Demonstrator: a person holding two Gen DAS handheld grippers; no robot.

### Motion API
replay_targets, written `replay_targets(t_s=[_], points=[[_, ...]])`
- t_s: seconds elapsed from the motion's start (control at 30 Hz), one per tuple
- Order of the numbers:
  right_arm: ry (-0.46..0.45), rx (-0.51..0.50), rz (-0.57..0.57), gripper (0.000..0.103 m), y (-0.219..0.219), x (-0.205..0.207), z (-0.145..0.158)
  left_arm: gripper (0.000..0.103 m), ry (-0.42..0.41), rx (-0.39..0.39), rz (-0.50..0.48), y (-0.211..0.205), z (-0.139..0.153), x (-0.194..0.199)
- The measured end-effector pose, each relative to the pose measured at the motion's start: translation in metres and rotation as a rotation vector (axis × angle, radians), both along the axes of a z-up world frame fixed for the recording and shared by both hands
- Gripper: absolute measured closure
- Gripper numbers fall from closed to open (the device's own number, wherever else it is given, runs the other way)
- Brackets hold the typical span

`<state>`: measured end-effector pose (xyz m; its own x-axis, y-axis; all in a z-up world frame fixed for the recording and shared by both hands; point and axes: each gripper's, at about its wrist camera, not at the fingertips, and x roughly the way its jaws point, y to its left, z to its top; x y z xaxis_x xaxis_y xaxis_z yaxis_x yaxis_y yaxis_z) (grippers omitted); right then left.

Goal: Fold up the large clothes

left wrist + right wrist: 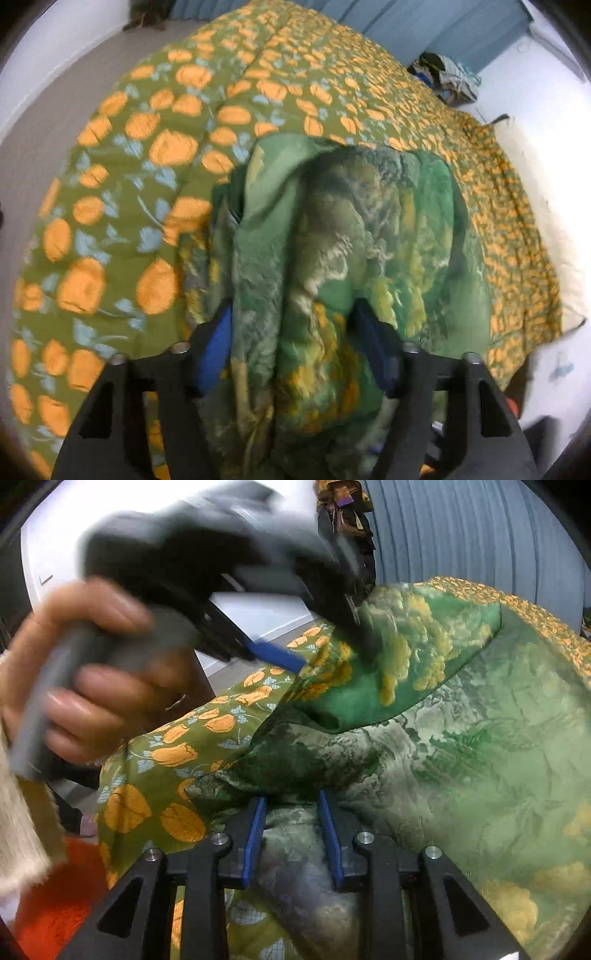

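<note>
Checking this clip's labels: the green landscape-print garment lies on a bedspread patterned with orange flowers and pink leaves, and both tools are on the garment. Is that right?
Not quite: the leaves on the bedspread are pale blue, not pink, as the left wrist view shows. The rest stands: the green landscape-print garment lies on it, with the left tool and the right tool both on the garment.

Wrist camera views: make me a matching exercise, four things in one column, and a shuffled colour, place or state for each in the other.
Things:
1. quilt
2. garment
3. curtain
4. right gripper

Descriptions:
A. blue, hanging at the back
B. clamped on the garment
C. olive with orange flowers
D. green, lying on the quilt

Pairs: 1-C, 2-D, 3-A, 4-B
</note>
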<state>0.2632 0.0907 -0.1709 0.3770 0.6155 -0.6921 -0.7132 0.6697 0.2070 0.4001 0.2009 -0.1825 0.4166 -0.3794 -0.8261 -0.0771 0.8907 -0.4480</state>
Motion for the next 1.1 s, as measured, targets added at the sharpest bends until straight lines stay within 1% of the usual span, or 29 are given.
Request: replay_targets(t_s=[0.03,0.07,0.13,0.17,0.23,0.33,0.37,0.4,0.47,0.53,0.6,0.63,0.67,0.7,0.73,0.8,0.93,1.03,1.07,1.1], points=[[0.019,0.026,0.013,0.072,-0.008,-0.001,0.012,0.045,-0.002,0.002,0.011,0.002,-0.002,-0.001],[0.039,0.059,0.013,0.072,-0.02,0.001,0.025,0.046,-0.005,0.006,0.013,0.003,-0.004,-0.001],[0.055,0.105,-0.046,0.07,-0.055,0.012,0.051,0.05,-0.008,0.018,0.002,0.003,-0.007,-0.005],[0.06,0.109,-0.078,0.069,-0.065,0.02,0.057,0.051,-0.008,0.021,-0.006,0.005,-0.008,-0.007],[0.1,0.106,-0.19,0.069,-0.099,0.054,0.067,0.053,-0.006,0.019,-0.009,0.007,-0.011,-0.009],[0.114,0.061,-0.303,0.069,-0.127,0.1,0.071,0.053,-0.001,0.013,-0.006,0.008,-0.015,-0.012],[0.114,0.054,-0.319,0.068,-0.131,0.113,0.073,0.053,-0.001,0.012,-0.004,0.006,-0.013,-0.017],[0.111,0.05,-0.332,0.068,-0.132,0.125,0.075,0.053,-0.001,0.009,-0.004,0.005,-0.014,-0.017],[0.129,0.047,-0.323,0.067,-0.126,0.149,0.069,0.053,0.001,0.001,-0.003,0.007,-0.016,-0.016],[0.203,0.031,-0.272,0.067,-0.1,0.179,0.053,0.053,0.002,-0.009,-0.002,0.008,-0.017,-0.016],[0.216,0.005,-0.243,0.067,-0.075,0.192,0.039,0.053,0.003,-0.014,-0.001,0.008,-0.018,-0.017],[0.205,-0.026,-0.223,0.067,-0.053,0.201,0.025,0.053,0.005,-0.01,0.004,0.01,-0.02,-0.018],[0.214,-0.055,-0.219,0.067,-0.044,0.204,0.016,0.053,0.011,-0.002,0.013,0.011,-0.024,-0.02],[0.248,-0.117,-0.22,0.067,-0.03,0.21,-0.004,0.053,0.016,-0.001,0.022,0.013,-0.029,-0.02],[0.274,-0.167,-0.218,0.067,-0.022,0.214,-0.021,0.053,0.021,-0.016,0.028,0.015,-0.033,-0.02],[0.272,-0.208,-0.22,0.067,-0.014,0.216,-0.036,0.053,0.025,-0.048,0.049,0.019,-0.04,-0.02],[0.261,-0.212,-0.226,0.067,-0.015,0.213,-0.029,0.053,0.023,-0.047,0.048,0.016,-0.035,-0.023],[0.216,-0.184,-0.237,0.067,-0.029,0.195,0.002,0.051,0.012,-0.057,0.039,0.014,-0.021,-0.028],[0.21,-0.14,-0.229,0.067,-0.037,0.182,0.016,0.049,0.006,-0.068,0.039,0.014,-0.016,-0.03],[0.207,-0.109,-0.215,0.067,-0.041,0.174,0.023,0.045,-0.005,-0.093,0.042,0.017,-0.009,-0.035]])
